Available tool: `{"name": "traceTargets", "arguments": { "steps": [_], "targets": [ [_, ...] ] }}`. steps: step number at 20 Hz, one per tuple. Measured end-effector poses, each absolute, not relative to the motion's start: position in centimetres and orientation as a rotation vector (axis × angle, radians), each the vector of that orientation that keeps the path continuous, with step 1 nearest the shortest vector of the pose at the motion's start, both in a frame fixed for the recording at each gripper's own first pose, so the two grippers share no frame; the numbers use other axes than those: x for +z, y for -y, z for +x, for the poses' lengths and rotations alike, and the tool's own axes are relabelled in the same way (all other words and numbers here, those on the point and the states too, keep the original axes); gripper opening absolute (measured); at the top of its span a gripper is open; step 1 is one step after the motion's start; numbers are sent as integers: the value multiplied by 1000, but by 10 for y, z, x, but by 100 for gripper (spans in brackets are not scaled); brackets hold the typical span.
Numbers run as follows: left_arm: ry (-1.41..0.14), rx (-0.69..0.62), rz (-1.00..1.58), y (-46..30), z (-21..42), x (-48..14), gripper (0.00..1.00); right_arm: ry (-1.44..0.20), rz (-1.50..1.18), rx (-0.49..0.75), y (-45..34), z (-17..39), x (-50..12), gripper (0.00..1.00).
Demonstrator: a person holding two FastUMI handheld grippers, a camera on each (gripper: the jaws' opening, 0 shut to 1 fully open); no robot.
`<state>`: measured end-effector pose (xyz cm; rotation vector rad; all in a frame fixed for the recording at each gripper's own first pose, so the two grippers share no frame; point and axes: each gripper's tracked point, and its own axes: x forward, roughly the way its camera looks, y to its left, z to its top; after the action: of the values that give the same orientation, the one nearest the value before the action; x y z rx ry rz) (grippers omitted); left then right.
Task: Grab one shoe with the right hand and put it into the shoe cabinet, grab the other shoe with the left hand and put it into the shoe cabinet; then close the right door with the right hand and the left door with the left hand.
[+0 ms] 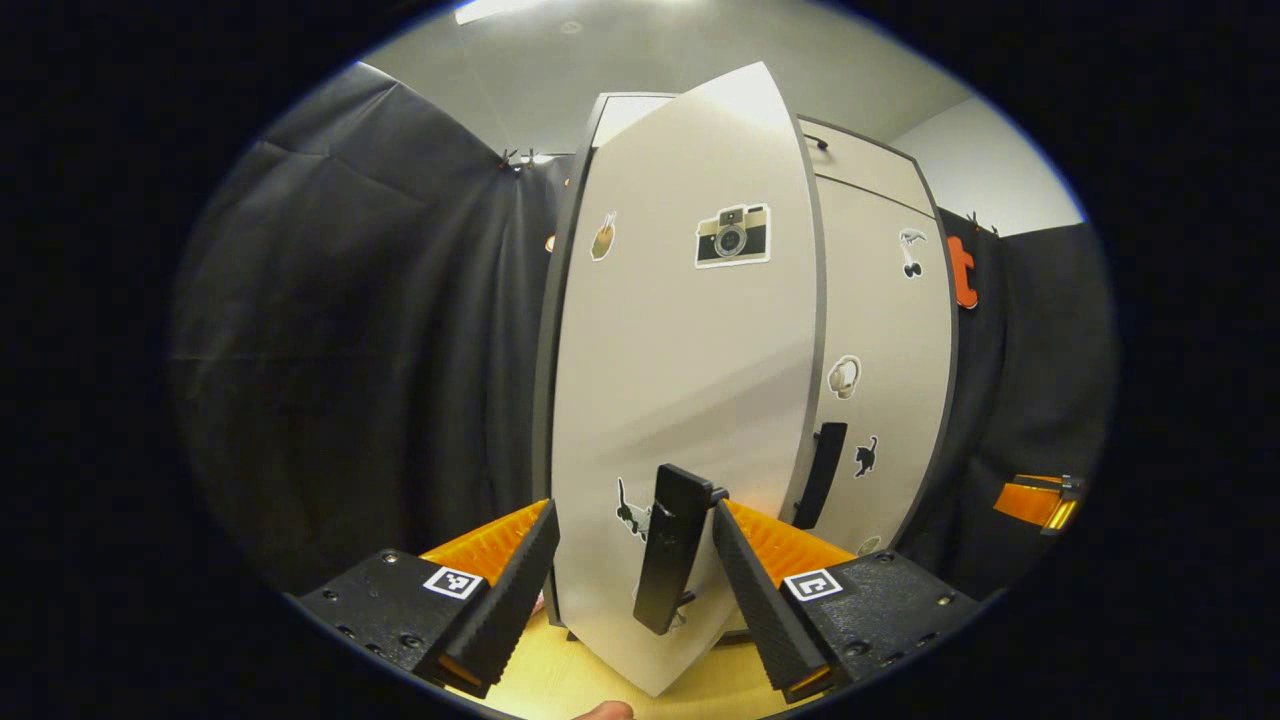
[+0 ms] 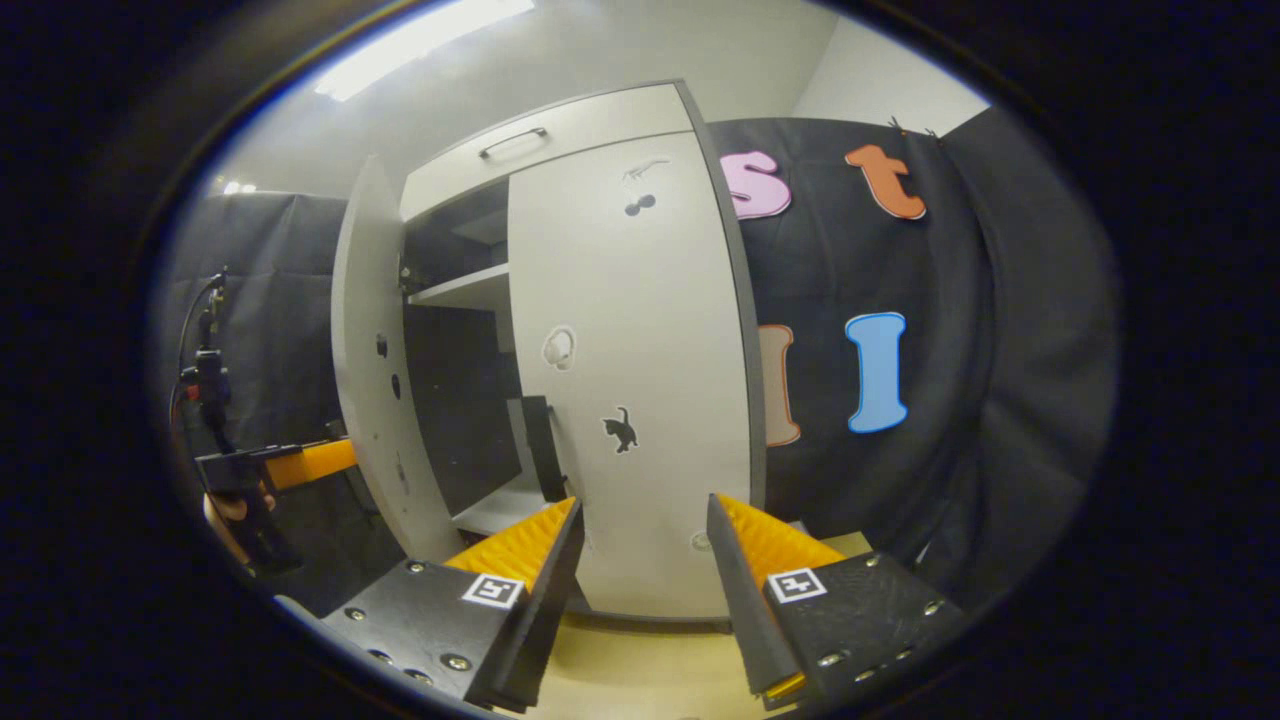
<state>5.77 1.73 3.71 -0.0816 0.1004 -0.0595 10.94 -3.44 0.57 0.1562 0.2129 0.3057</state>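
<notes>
At centre frame in the left gripper view, the left gripper (image 1: pixel 635 560) stands with jaws spread either side of the black handle (image 1: pixel 672 548) on the shoe cabinet's left door (image 1: pixel 690 400), which hangs partly open. The right door (image 2: pixel 640 400) sits shut at centre of the right gripper view, the right gripper (image 2: pixel 640 560) spread before it. Whether the shoes lie inside the shoe cabinet (image 2: pixel 470 290) cannot be told.

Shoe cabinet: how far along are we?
Right door looks shut, flush with the cabinet. Left door stands ajar; the left claw is open, fingers either side of its handle, not gripping. Right claw is open, empty. Shoes can't be seen inside. Left: closing the left door.
</notes>
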Motion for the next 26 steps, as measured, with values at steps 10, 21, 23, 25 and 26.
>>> {"name": "traceTargets", "arguments": {
  "steps": [10,21,23,25,26],
  "targets": [
    [-94,-139,-52,-8,59,31,99,-204,156,245,59,106,6,74],
    [-97,-163,-81,5,74,27,100,-202,159,169,91,104,1,70],
    [-98,-169,-85,8,77,27,100,-201,161,154,97,103,0,74],
    [-101,-170,-90,10,80,26,100,-202,159,139,104,103,-1,74],
    [-102,-172,-89,12,82,26,100,-201,160,131,107,103,-1,74]
  ]
}}
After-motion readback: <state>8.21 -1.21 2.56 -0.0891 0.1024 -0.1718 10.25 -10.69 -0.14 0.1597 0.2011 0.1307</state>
